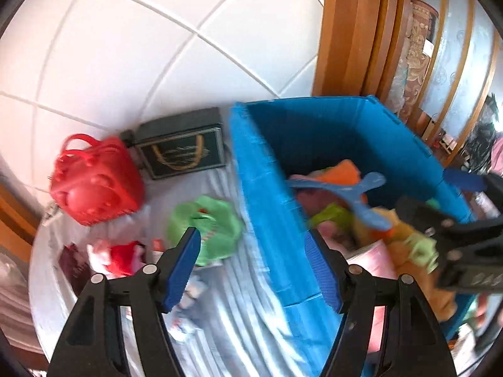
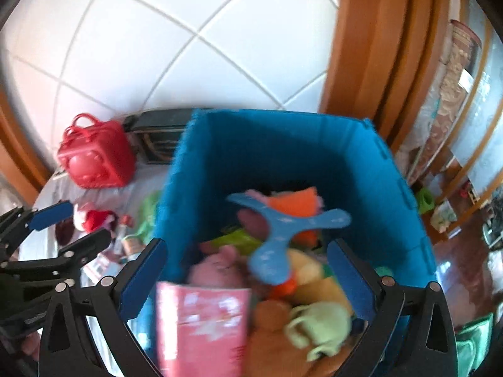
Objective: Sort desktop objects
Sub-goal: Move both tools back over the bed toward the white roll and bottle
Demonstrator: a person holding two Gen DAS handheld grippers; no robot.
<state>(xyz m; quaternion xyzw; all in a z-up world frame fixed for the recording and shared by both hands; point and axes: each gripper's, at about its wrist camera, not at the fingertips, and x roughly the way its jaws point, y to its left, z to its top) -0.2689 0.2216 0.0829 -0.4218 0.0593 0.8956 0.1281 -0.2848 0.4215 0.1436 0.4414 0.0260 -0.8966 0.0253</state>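
A tall blue bin (image 1: 267,188) (image 2: 393,204) stands on the cloth-covered table, full of soft toys. A blue three-armed boomerang toy (image 1: 355,194) (image 2: 283,235) shows on top of the pile, with a pink book (image 2: 201,323) and a pale green plush (image 2: 320,323) nearer the camera. My right gripper (image 2: 248,276) (image 1: 440,194) is above the bin's opening, open wide and holding nothing. My left gripper (image 1: 254,267) (image 2: 72,226) is open and empty over the bin's left wall. A green plush (image 1: 217,226) and a red and white plush (image 1: 122,257) (image 2: 94,218) lie on the table left of the bin.
A red plastic basket bag (image 1: 94,185) (image 2: 94,157) and a dark gift box (image 1: 182,150) stand at the back against the white tiled wall. A small bottle (image 2: 129,242) lies near the bin. A wooden door frame (image 1: 345,31) rises right of the bin.
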